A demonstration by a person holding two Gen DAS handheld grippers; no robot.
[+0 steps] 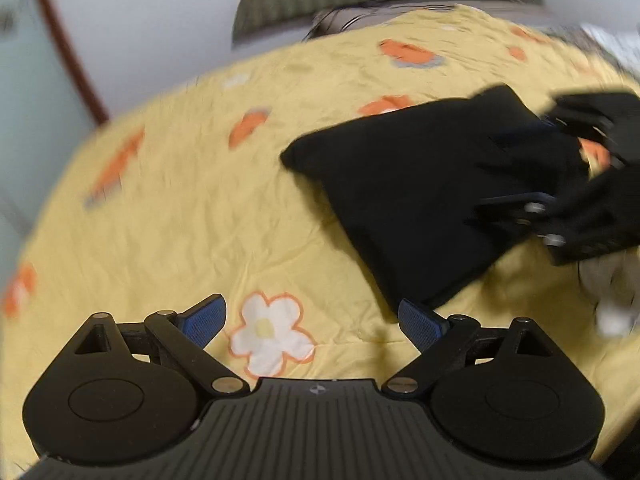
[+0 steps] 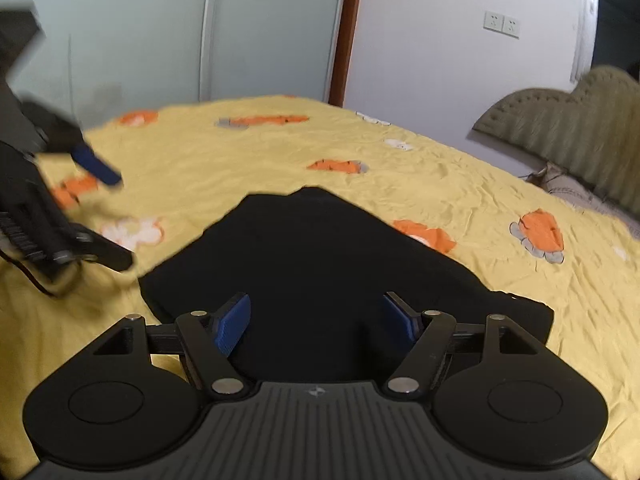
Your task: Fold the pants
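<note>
Black folded pants (image 2: 320, 264) lie on the yellow flowered bedspread (image 1: 180, 200). Left gripper (image 1: 312, 320) and right gripper (image 2: 316, 320) both gape, empty; only the right wrist view shows wall sockets (image 2: 502, 24).

No readable text, label, brand name or number is showing in either view. Only a small, wordless emblem is sitting on the ribbed black body of the left gripper (image 1: 312, 322), and the same mark is showing on the right gripper (image 2: 316, 320). The wall sockets (image 2: 502, 24) are carrying no lettering that can be made out.
</note>
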